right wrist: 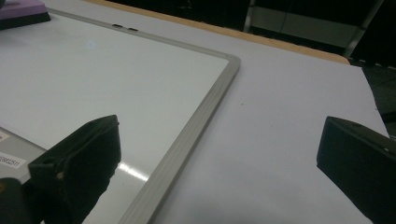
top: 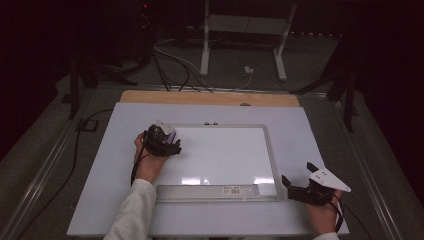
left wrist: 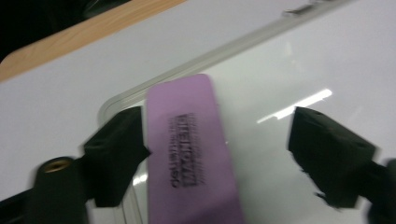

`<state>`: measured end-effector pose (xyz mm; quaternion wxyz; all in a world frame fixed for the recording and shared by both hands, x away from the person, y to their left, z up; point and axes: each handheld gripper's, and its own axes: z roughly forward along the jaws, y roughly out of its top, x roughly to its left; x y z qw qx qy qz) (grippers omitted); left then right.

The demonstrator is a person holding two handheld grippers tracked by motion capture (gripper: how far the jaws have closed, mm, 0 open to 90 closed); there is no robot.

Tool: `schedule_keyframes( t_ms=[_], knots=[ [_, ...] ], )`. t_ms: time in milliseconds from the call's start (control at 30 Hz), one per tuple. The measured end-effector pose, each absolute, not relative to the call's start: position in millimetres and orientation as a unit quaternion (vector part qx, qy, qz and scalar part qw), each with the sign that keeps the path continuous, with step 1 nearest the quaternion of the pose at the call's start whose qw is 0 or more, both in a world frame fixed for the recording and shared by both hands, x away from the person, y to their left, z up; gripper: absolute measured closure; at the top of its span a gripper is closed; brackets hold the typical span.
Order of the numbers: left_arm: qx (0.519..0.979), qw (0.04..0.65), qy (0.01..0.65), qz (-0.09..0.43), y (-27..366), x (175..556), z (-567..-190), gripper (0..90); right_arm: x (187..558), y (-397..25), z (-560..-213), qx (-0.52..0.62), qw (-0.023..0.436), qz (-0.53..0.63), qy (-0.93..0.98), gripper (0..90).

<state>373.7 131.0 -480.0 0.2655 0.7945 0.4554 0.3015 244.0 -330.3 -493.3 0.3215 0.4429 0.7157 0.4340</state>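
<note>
A purple whiteboard eraser [left wrist: 191, 149] with black print lies on the near-left corner of a white whiteboard [top: 220, 155], close to its grey frame. My left gripper [top: 162, 141] stands open over it. In the left gripper view its left jaw touches the eraser's side, while the right jaw stands well apart over bare board. The left gripper's midpoint [left wrist: 219, 154] falls just right of the eraser. My right gripper [top: 295, 189] rests open on the table off the board's lower right corner, with nothing between its jaws [right wrist: 219, 163]. The eraser [right wrist: 23, 10] also shows far off there.
The whiteboard has a grey frame [right wrist: 205, 105] and a pen tray [top: 207, 191] with a label along its near edge. It lies on a pale table top [top: 300, 130] with a wooden strip [top: 210, 98] at the far edge. Cables and a metal stand [top: 245, 30] are on the floor beyond.
</note>
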Motion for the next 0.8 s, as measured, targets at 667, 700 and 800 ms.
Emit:
schedule_keyframes(
  t_ms=[667,700,800],
  knots=[
    [0.799,0.270,0.444,0.302,147.9,367.5,-489.9,38.8,244.2,-329.5,-493.7,0.442,0.322,0.432,0.717,0.1],
    [0.807,0.250,0.445,0.298,146.0,369.5,-491.1,42.3,244.1,-329.2,-493.6,0.442,0.321,0.433,0.717,0.0],
    [0.808,0.243,0.450,0.293,146.9,372.0,-495.0,43.5,243.8,-329.3,-493.4,0.442,0.322,0.433,0.717,0.0]
  ],
)
